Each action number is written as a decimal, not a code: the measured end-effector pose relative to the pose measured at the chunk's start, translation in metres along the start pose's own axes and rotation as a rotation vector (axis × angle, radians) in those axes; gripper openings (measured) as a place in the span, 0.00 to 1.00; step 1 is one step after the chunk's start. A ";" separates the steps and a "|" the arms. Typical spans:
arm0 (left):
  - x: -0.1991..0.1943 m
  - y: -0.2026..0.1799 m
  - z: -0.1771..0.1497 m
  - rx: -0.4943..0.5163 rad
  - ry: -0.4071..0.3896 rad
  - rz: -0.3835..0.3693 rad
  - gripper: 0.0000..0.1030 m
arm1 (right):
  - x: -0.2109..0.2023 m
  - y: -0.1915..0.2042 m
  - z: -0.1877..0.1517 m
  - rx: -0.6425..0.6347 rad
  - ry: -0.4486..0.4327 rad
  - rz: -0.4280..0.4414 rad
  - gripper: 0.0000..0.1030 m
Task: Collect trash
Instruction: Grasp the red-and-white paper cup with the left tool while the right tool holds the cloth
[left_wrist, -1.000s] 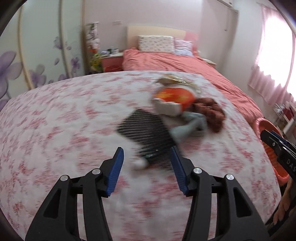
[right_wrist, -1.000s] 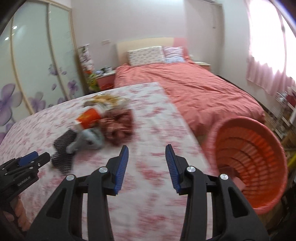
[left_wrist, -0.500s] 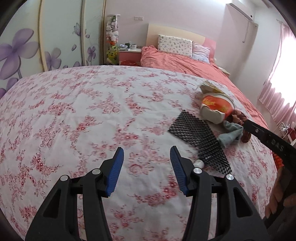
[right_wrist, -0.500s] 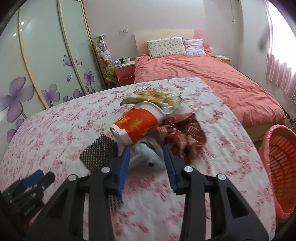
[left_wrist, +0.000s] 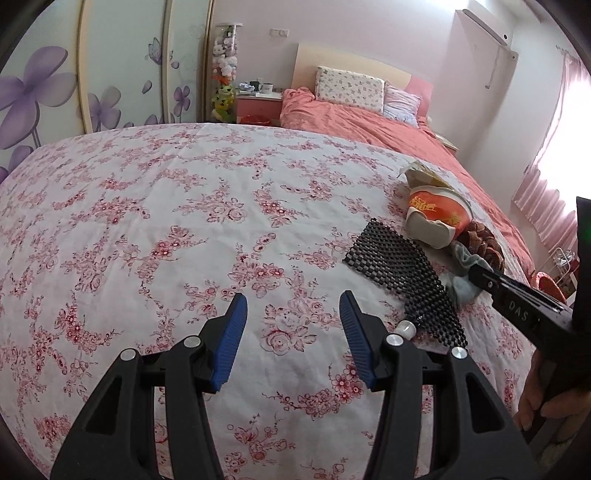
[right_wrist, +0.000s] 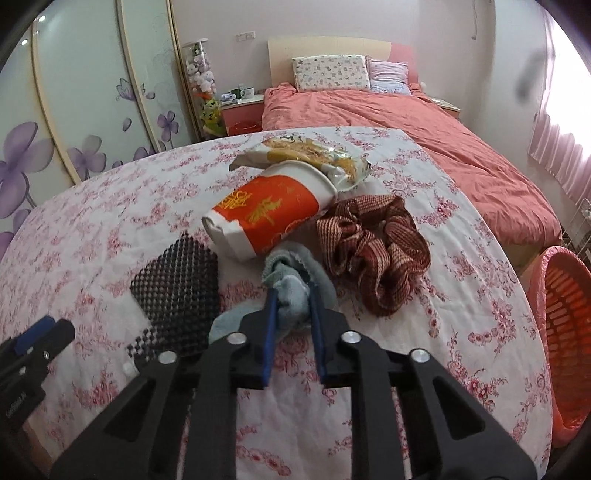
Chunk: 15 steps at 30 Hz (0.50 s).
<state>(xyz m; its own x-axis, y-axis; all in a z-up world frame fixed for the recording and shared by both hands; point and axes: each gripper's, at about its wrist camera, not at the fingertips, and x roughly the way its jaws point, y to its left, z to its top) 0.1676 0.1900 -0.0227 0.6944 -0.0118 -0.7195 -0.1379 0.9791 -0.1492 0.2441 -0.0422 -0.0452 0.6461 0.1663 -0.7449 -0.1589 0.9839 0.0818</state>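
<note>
— So, what has the right gripper (right_wrist: 291, 291) got?

— Its jaws are closing on a crumpled pale blue cloth (right_wrist: 291, 280), which sits bunched between the blue pads on the floral bedspread (right_wrist: 424, 332).

— And the rest of the trash?

— Just beyond the cloth lies a crushed orange and white paper cup (right_wrist: 266, 214) on its side, with a snack wrapper (right_wrist: 306, 151) at its far end. Right of the cloth is a brown striped scrunchie (right_wrist: 373, 243); left of it, a black mesh mat (right_wrist: 177, 280) lying flat.

— The left gripper (left_wrist: 291, 314)?

— Half open over bare bedspread, nothing between its pads, well left of the mat.

— Any bin?

— An orange basket (right_wrist: 557, 317) stands off the bed's right edge.
</note>
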 end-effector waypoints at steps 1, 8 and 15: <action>0.000 -0.001 0.000 0.002 0.000 -0.001 0.51 | -0.002 -0.001 -0.002 0.001 0.000 0.005 0.13; 0.000 -0.014 0.002 0.019 0.005 -0.015 0.51 | -0.032 -0.017 -0.014 0.024 -0.035 0.054 0.12; 0.009 -0.049 0.010 0.070 0.018 -0.059 0.60 | -0.072 -0.052 -0.023 0.074 -0.111 0.043 0.12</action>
<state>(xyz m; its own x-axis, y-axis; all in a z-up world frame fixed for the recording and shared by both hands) 0.1877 0.1438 -0.0147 0.6871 -0.0724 -0.7230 -0.0477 0.9884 -0.1443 0.1887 -0.1070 -0.0116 0.7192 0.2102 -0.6623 -0.1350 0.9772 0.1636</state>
